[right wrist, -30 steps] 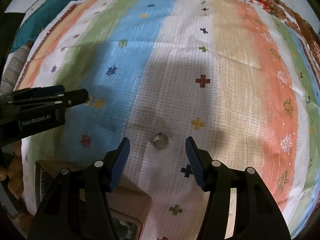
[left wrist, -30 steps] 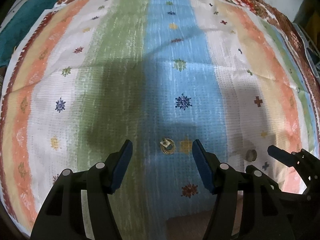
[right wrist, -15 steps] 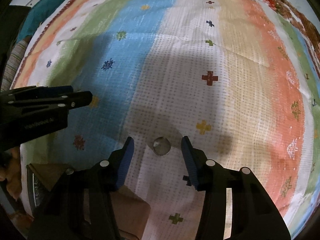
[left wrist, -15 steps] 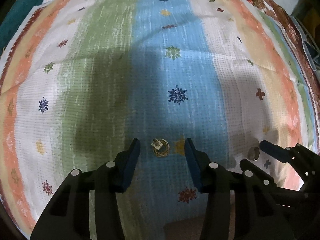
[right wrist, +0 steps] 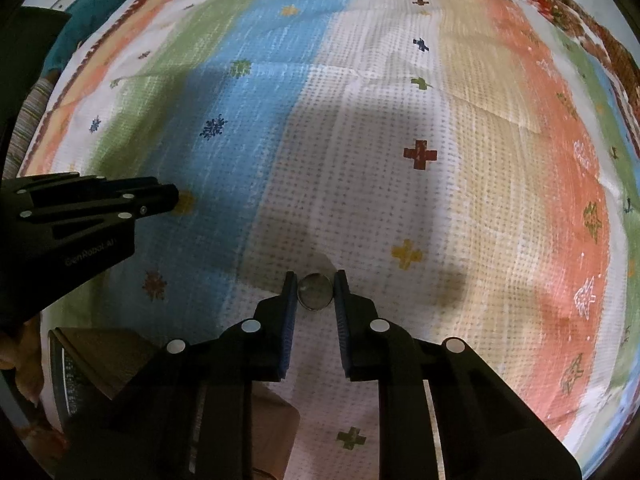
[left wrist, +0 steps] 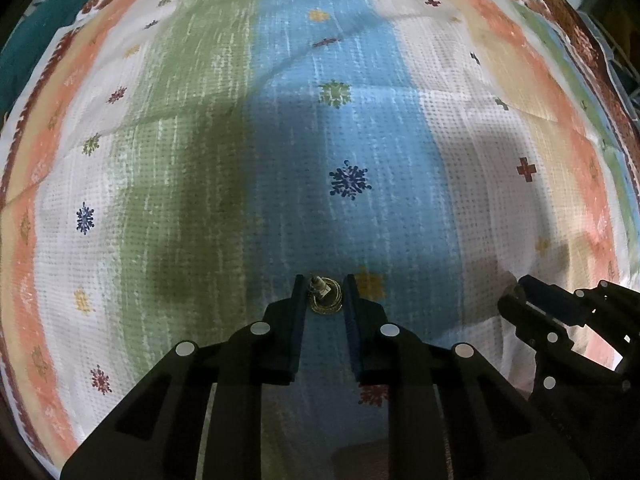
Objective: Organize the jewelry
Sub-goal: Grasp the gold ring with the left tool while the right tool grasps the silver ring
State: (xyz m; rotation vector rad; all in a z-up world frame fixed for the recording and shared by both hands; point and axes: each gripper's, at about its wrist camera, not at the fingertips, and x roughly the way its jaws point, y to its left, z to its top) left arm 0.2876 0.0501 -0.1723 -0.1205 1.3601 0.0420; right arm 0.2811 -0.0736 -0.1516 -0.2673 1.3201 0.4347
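A gold ring with a small stone (left wrist: 325, 299) lies on the blue stripe of the striped cloth (left wrist: 344, 128). My left gripper (left wrist: 324, 285) points down over it, its jaws closing, and both blue pads touch the ring's sides. A round silvery ring (right wrist: 315, 292) lies on a white stripe. My right gripper (right wrist: 315, 280) straddles it with jaws closing, pads against its edges. Each gripper also shows in the other's view: the right gripper (left wrist: 518, 292) at the lower right, the left gripper (right wrist: 172, 199) at the left.
A brown box (right wrist: 108, 356) with a dark insert sits at the cloth's near edge, just left of my right gripper. A teal fabric (right wrist: 92, 0) lies beyond the cloth's far left corner. The cloth (right wrist: 460, 120) spreads flat and wide ahead.
Both grippers have narrowed from wide open onto their rings. The left one also came down and closer to the gold ring. Neither ring has moved.
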